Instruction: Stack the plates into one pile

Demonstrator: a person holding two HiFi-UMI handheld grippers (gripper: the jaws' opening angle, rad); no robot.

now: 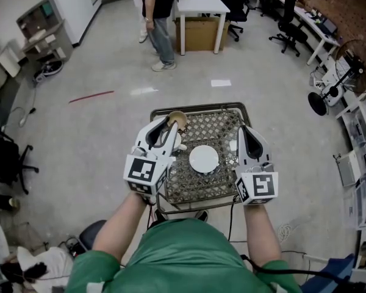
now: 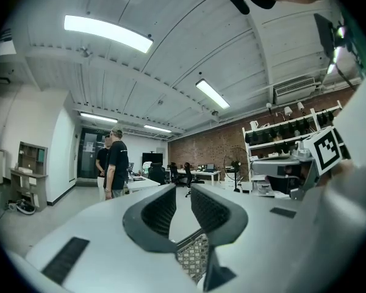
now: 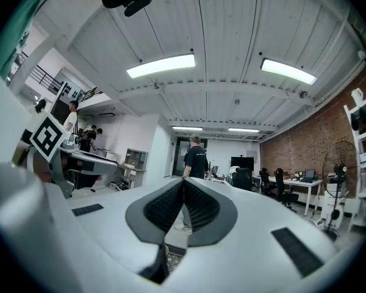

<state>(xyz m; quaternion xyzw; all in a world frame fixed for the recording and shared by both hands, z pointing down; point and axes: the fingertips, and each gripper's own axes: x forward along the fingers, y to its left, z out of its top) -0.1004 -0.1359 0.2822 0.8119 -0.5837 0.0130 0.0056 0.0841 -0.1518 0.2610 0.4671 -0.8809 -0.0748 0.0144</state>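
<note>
The left gripper (image 2: 183, 188) pointed level, its jaws drawn close with nothing between them; a patch of lattice table (image 2: 192, 256) showed below; beyond stood a person (image 2: 117, 166) in a black shirt beside desks (image 2: 202, 173); a brick wall (image 2: 201, 148) and shelves (image 2: 293, 130) lay rightward; strip lights (image 2: 108, 33) ran overhead.

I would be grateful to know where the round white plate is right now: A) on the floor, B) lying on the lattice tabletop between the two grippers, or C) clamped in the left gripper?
B: the head view shows the white plate flat on the lattice tabletop, between the left gripper and the right gripper, whose jaws are shut on nothing.
</note>
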